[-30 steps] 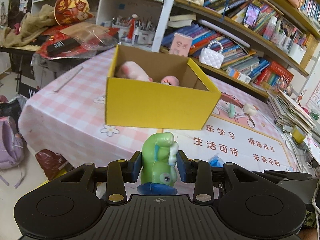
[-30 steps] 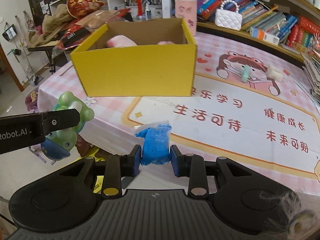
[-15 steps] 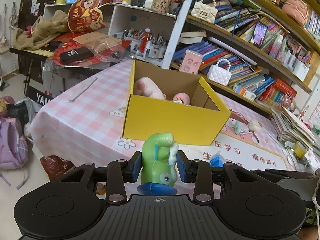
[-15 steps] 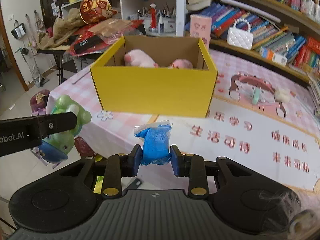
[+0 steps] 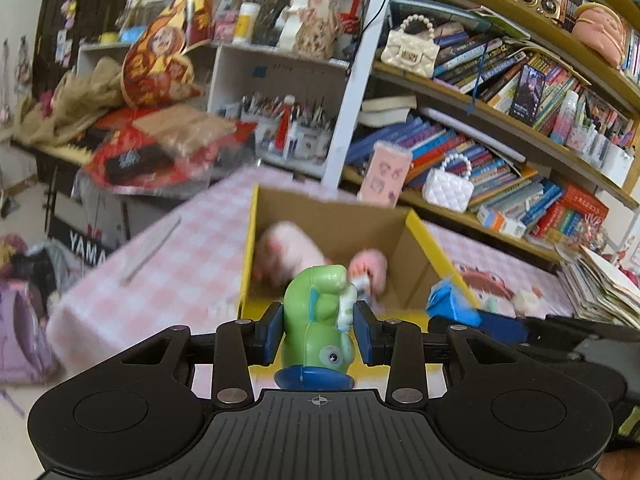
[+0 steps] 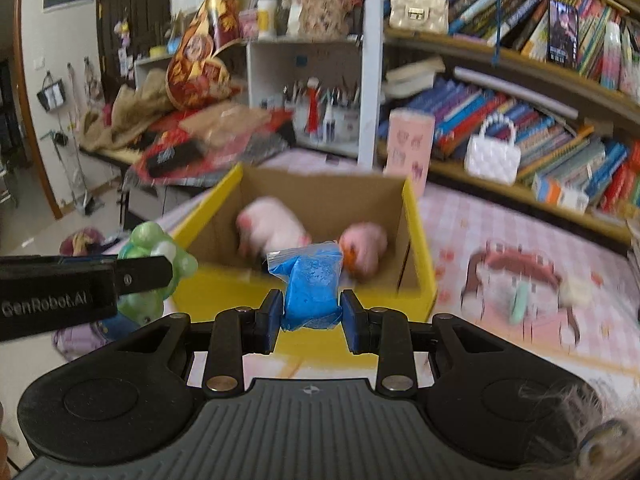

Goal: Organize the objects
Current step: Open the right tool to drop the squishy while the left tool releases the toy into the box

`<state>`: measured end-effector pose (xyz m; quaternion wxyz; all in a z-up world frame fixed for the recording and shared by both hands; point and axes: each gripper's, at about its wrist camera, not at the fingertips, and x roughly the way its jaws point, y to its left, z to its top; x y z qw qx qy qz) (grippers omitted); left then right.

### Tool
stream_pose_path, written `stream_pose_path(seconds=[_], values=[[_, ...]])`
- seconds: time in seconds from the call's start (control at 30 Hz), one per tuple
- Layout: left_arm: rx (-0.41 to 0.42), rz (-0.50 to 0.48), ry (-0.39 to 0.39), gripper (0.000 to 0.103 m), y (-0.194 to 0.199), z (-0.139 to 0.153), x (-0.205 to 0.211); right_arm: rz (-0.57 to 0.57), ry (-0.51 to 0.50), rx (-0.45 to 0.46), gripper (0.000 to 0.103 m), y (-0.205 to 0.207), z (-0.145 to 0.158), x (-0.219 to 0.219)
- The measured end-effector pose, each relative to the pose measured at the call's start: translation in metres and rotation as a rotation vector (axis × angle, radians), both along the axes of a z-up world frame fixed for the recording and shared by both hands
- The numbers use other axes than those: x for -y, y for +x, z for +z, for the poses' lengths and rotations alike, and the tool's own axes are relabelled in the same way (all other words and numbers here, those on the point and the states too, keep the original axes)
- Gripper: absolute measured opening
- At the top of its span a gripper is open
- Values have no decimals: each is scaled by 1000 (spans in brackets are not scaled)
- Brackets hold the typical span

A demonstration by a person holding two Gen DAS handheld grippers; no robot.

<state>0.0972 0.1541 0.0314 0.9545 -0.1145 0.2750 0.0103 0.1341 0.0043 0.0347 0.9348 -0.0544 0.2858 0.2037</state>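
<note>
In your left hand, the left gripper (image 5: 319, 330) is clamped on a green toy figure (image 5: 318, 320). The figure stands with its long axis up and down between the blue pads, its blue base at the bottom nearest you, its single eye low on the front and its rounded top tipped slightly away toward the box. In your right hand, the right gripper (image 6: 311, 316) is squeezed narrow on a blue packet (image 6: 310, 284) of clear plastic filled with blue material. The packet also stands tall between the pads, with its sealed flat edge uppermost.

Ahead of both grippers sits a yellow cardboard box (image 6: 224, 288), open at the top, on a table covered with a pink checked cloth (image 5: 188, 248). Both held items hang in front of the box's near wall, just above its rim line as the cameras see it. Inside, a pink plush toy (image 6: 272, 228) lies toward the left and a smaller pink toy (image 6: 366, 246) toward the right, leaving bare cardboard floor along the near side and back wall.

From the right wrist view, the left gripper comes in from the left edge, near the box's left corner. To the right of the box the printed mat (image 6: 520, 280) holds two small items, blurred. Crowded bookshelves (image 5: 500, 128) rise behind the table.
</note>
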Motion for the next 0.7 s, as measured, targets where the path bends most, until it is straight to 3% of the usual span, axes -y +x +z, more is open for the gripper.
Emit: stream_pose_path(seconds=[0.23,0.43,0.7], values=[[-6,19,73,35,68,-3,9,-9,-14,12,30,88,0,-7],[-103,38,123,36,112,-30,16,58,-51,-79,30,151,-23,-25],[-201,74,140,36,135,-54,11,161,-110,-213,30,193,-55,-50]])
